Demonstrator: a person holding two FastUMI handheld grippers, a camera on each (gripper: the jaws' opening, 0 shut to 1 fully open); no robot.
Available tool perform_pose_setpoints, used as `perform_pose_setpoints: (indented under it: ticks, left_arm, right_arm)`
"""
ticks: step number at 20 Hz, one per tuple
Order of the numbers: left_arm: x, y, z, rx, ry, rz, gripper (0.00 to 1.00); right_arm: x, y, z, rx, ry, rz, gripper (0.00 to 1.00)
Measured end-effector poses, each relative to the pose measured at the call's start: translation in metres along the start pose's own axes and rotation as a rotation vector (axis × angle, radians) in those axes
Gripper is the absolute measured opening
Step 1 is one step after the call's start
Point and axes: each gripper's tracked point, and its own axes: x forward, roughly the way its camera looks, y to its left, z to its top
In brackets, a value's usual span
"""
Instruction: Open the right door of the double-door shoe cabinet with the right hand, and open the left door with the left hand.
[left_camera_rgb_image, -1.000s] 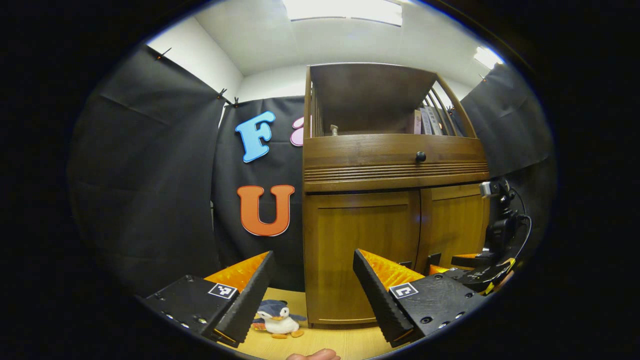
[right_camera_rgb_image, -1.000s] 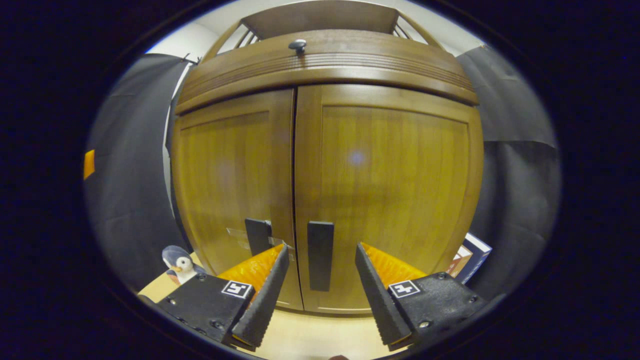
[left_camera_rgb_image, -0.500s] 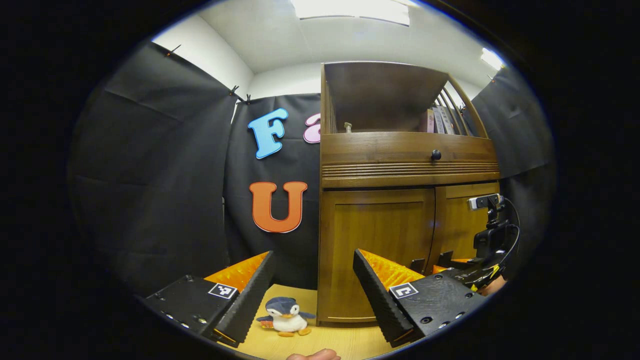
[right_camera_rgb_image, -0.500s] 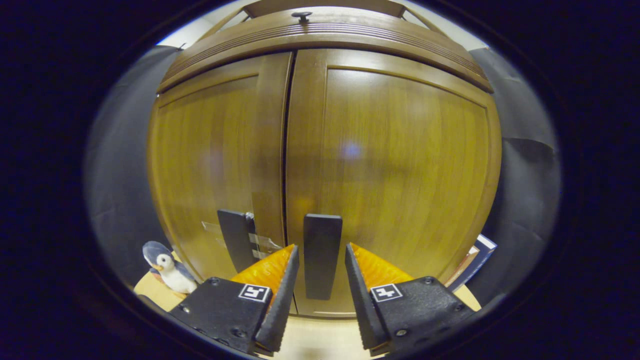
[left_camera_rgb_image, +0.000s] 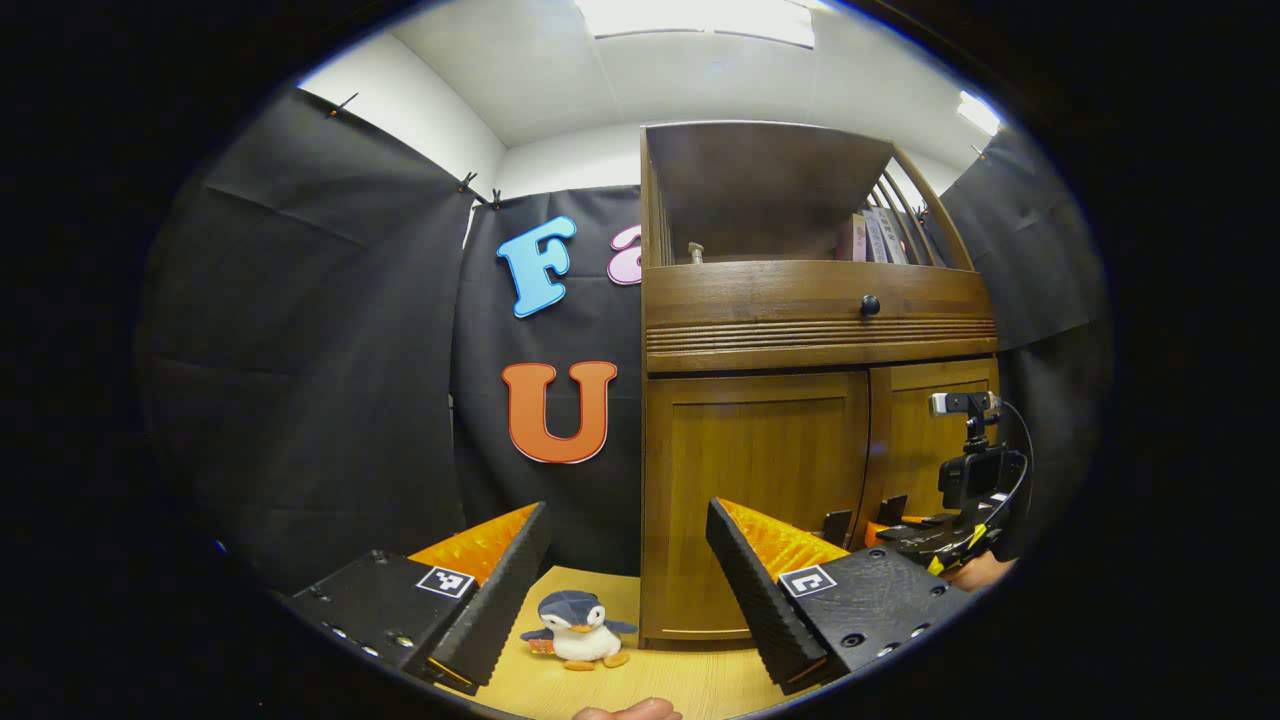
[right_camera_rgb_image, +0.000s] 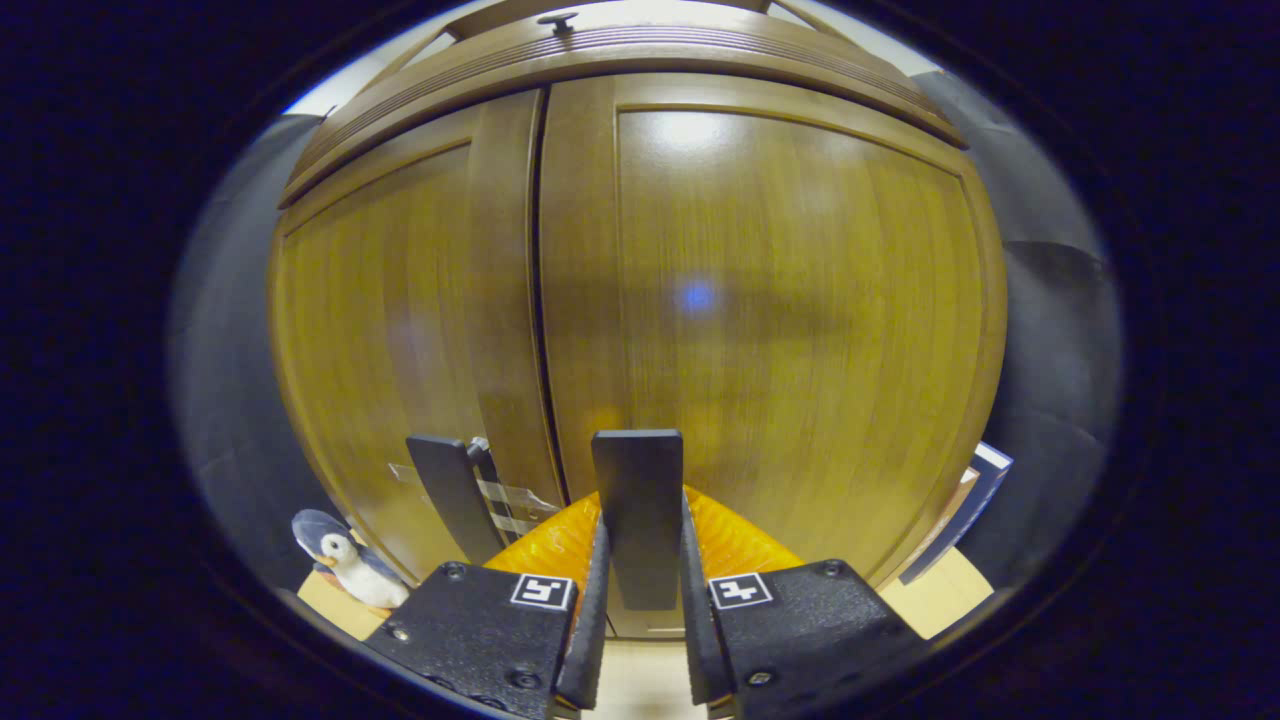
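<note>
Black booth cloth frames the wooden shoe cabinet (left_camera_rgb_image: 800, 420), whose rigid right door (right_camera_rgb_image: 800, 330) should swing lightly if pulled by its flat handle (right_camera_rgb_image: 638, 515), now clamped by the right gripper (right_camera_rgb_image: 640, 600), while the left gripper (left_camera_rgb_image: 625, 570) hangs agape.

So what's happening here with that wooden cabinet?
A person holds a claw in each hand to open a shoe cabinet's two doors. The right claw is shut on the right door's handle, but both doors look closed. The left claw hangs open, off to the cabinet's left side, above a toy penguin on the floor, holding nothing.
</note>
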Motion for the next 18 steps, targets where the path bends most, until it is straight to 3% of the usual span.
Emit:
perform_pose_setpoints:
  ticks: [4,18]
  left_arm:
    - [-0.003,-0.001,0.000,-0.007,0.003,-0.005,0.95]
    - [-0.003,-0.017,-0.003,-0.041,0.022,-0.032,0.95]
  right_arm:
    - [-0.003,-0.001,-0.001,-0.002,0.014,0.005,0.30]
    - [-0.064,-0.015,-0.018,-0.007,-0.013,0.048,0.30]
